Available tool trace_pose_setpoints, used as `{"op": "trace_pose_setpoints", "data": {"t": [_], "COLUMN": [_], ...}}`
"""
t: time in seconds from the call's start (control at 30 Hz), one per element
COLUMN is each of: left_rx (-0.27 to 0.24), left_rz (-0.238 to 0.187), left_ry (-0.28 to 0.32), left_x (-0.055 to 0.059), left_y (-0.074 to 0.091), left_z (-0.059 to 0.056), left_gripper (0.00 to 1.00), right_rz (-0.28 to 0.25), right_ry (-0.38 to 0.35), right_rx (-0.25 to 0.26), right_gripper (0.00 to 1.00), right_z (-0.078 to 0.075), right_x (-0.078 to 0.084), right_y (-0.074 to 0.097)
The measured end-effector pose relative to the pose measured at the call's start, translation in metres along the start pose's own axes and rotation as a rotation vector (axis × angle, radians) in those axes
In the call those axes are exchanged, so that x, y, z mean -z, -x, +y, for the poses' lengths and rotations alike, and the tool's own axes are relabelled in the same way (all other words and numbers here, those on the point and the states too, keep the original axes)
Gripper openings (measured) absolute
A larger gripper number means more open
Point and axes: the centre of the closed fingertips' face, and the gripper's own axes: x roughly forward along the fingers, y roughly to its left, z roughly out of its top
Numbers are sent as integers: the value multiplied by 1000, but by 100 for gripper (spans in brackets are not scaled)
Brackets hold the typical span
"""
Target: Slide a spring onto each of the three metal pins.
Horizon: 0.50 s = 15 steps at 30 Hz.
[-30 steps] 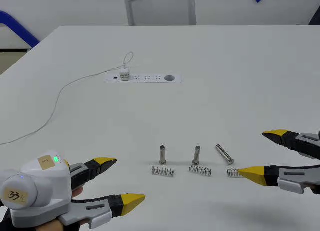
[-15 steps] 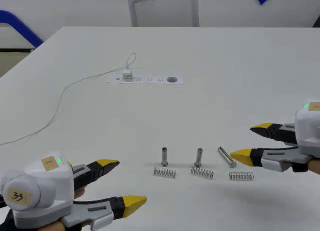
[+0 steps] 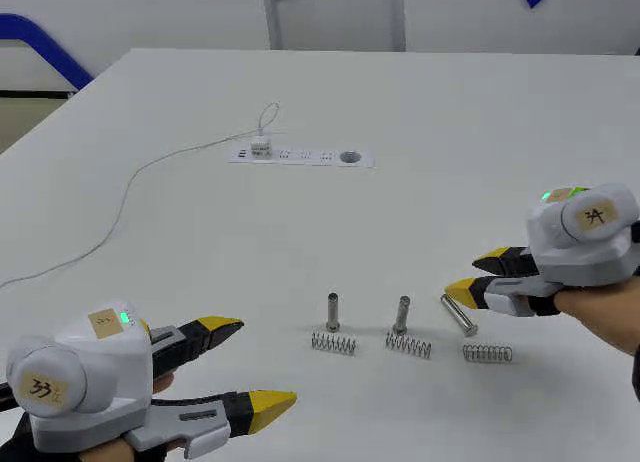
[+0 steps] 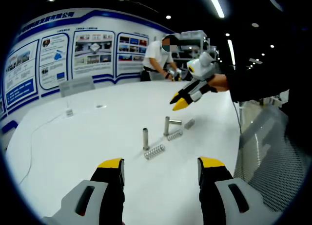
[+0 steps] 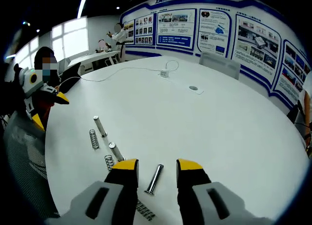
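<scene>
Two metal pins stand upright on the white table, one [image 3: 332, 309] at the left and one [image 3: 402, 314] in the middle. A third pin [image 3: 459, 314] lies flat at the right. In front of each pin lies a spring: left [image 3: 333, 343], middle [image 3: 408, 346], right [image 3: 487, 353]. My right gripper [image 3: 473, 274] is open, its tips just above the far end of the lying pin [image 5: 154, 178], which shows between the jaws in the right gripper view [image 5: 157, 165]. My left gripper [image 3: 250, 365] is open and holds nothing, left of the pins [image 4: 145, 138] and short of them.
A white power strip [image 3: 300, 157] with a plug [image 3: 261, 147] and a thin cable [image 3: 120, 197] lies at the table's middle back. A grey chair [image 3: 335, 17] stands behind the far edge. A person [image 4: 157, 59] works at another table in the background.
My right gripper has swung from the right spring up and left to the lying pin, and its jaws have narrowed. The left gripper has barely moved.
</scene>
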Motion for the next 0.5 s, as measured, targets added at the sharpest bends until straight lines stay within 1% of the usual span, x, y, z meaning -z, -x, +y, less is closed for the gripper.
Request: {"op": "trace_pose_setpoints", "data": {"t": [0.1, 0.17, 0.2, 0.27, 0.5], "left_rx": [1, -1, -1, -1, 5], "left_rz": [0, -1, -1, 0, 7], "left_ry": [-2, -3, -2, -1, -5], "left_x": [0, -1, -1, -1, 1], "left_y": [0, 0, 0, 0, -1], "left_z": [-1, -1, -1, -1, -3], "left_gripper": [62, 62, 62, 62, 61], "right_rz": [39, 76, 85, 110, 155], "right_ry": [-19, -34, -31, -36, -56], "right_rx": [17, 31, 26, 40, 52], "right_gripper": [29, 27, 27, 26, 21], "right_z": [-1, -2, -2, -1, -4], "right_x": [7, 14, 15, 20, 28], "right_y": [-9, -14, -16, -19, -31]}}
